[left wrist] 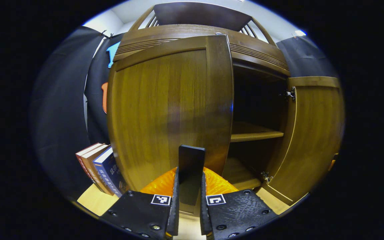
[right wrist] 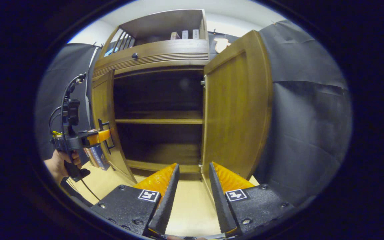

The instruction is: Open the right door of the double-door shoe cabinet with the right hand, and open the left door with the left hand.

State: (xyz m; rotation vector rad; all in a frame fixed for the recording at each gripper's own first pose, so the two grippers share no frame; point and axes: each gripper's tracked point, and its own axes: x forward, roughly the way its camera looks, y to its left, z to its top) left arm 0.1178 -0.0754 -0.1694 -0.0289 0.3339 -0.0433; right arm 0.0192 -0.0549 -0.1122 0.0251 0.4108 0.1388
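Note:
The brown wooden shoe cabinet (left wrist: 198, 31) fills the left gripper view. Its left door (left wrist: 165, 110) stands slightly ajar, and its black handle (left wrist: 192, 156) rises between the fingers of my left gripper (left wrist: 190, 175), which is shut on it. The right door (left wrist: 312, 140) hangs swung out wide. In the right gripper view, my right gripper (right wrist: 193, 188) is open and holds nothing, low in front of the right door (right wrist: 235, 110). Farther left, a hand (right wrist: 58, 163) holds the left gripper (right wrist: 88, 138) against the left door (right wrist: 103, 110).
Inside the cabinet (right wrist: 152, 50) are a dark interior and a wooden shelf (right wrist: 158, 121). Several books (left wrist: 102, 170) lean beside its left side on the pale wooden floor (right wrist: 192, 206). Black cloth walls (right wrist: 305, 116) close in on both sides.

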